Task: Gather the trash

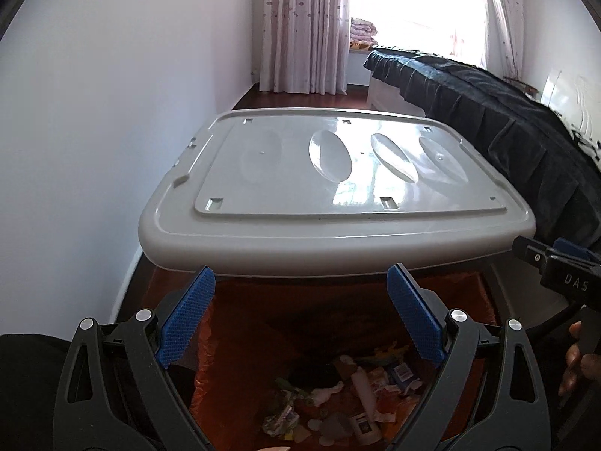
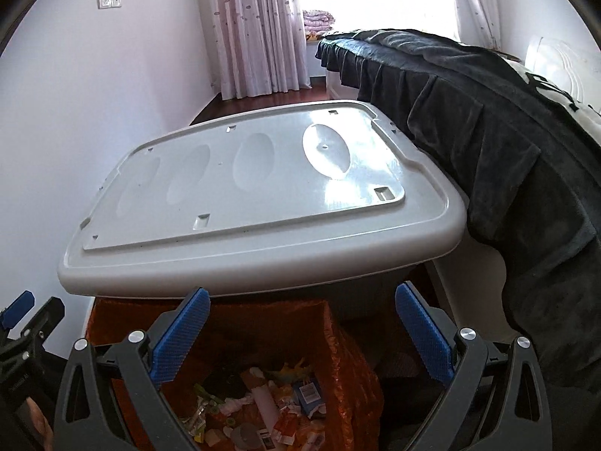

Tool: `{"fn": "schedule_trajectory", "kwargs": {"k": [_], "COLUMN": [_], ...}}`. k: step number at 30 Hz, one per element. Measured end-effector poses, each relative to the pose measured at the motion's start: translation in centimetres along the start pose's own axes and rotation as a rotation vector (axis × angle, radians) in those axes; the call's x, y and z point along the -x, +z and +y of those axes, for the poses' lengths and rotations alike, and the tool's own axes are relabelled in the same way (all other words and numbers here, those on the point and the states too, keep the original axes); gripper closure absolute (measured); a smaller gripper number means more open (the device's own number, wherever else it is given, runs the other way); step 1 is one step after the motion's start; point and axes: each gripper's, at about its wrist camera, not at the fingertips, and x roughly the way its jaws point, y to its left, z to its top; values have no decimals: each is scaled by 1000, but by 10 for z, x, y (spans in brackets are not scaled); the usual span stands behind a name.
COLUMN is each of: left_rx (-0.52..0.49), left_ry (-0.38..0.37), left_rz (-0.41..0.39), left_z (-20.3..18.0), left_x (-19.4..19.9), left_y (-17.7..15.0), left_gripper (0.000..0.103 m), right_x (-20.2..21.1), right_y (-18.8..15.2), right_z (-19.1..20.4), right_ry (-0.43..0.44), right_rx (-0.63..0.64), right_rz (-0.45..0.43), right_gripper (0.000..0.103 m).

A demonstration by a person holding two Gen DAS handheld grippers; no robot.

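Below both grippers: orange-lined trash bin (image 2: 338, 342) w/ wrappers and paper scraps (image 2: 263, 406) piled at bottom. L gripper (image 1: 300, 315) spread wide, nothing between pads, hovering over bin. R gripper (image 2: 300, 334) likewise spread, empty. Just beyond: grey plastic storage-box lid (image 1: 300, 173), bare on top. Beside lid on R: bed w/ dark cover (image 2: 488, 131). Curtains (image 1: 300, 26) at far window.

Lid (image 1: 338, 240): plain grey. Bag (image 2: 345, 342): orange. Curtain (image 1: 300, 26): pale pink, oval-spotted. Bed cover (image 2: 488, 131): dark blue-black. Pads (image 1: 188, 315): blue, cross-hatched. Walls (image 1: 112, 112): white.
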Motion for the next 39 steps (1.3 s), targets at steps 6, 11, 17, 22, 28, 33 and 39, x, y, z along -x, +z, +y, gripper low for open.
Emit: {"fn": "schedule_trajectory", "kwargs": {"k": [6,11,17,22,28,33,39], "left_rx": [-39,-50,-44,-40,-8,-13,-18], "left_ry": [23,20,17,0,-7,-4,-9], "left_rz": [-3,0,5,20,39,41,17], "left_z": [-8,-9,-6,-6,-1,-3,-3], "left_x": [-1,-1,-3,-4,-8,-9,-7], "left_y": [-2,-3,-4,-7,-9,-10,-10], "left_gripper": [12,12,12,12,12,13,12], "right_x": [-3,-4,-5,-7,-8,-9,-11], "right_y": [-1,-2,-2,-4,-5,-5,-6], "right_z": [1,0,0,0,-1,-1,-2], "right_ry": [-7,-5,-5,-8,-12,-13,-13], "right_rx": [14,8,9,11,11,13,11], "right_rz": [3,10,11,20,18,21,27], "right_gripper": [5,5,5,5,5,5,5]}}
